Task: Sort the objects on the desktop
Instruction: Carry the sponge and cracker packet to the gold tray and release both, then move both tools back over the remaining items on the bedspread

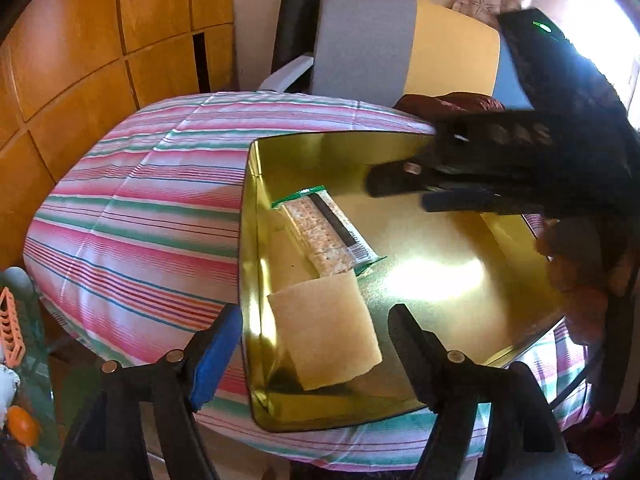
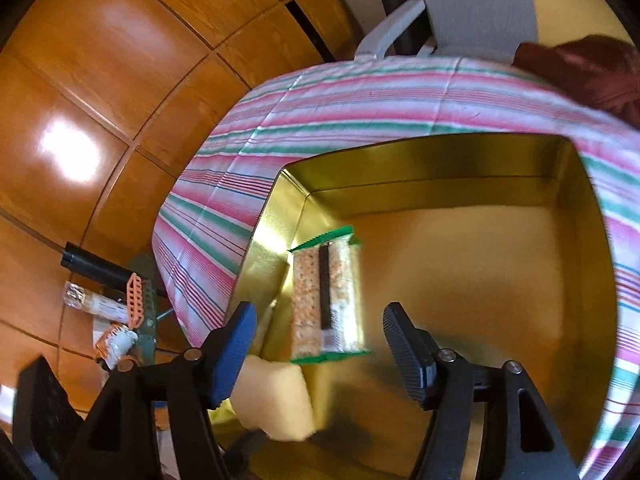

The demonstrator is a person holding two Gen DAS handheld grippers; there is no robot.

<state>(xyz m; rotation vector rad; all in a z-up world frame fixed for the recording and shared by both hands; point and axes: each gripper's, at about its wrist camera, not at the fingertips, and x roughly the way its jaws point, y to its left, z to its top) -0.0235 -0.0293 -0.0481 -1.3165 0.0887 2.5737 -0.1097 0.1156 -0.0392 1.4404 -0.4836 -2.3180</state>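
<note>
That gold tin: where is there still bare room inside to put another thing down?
The gold tin is crowded along its left wall, where the cracker packet and pale sponge lie. The floor right of them is bare to the right wall, though the right gripper hovers over its far part.

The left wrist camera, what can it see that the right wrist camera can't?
Only the left wrist view shows the right gripper reaching over the tin, jaws open and empty. Only the right wrist view shows the black tube lying on the wooden floor. Both show the gold tin, the cracker packet, the yellow sponge and the striped cloth.
</note>
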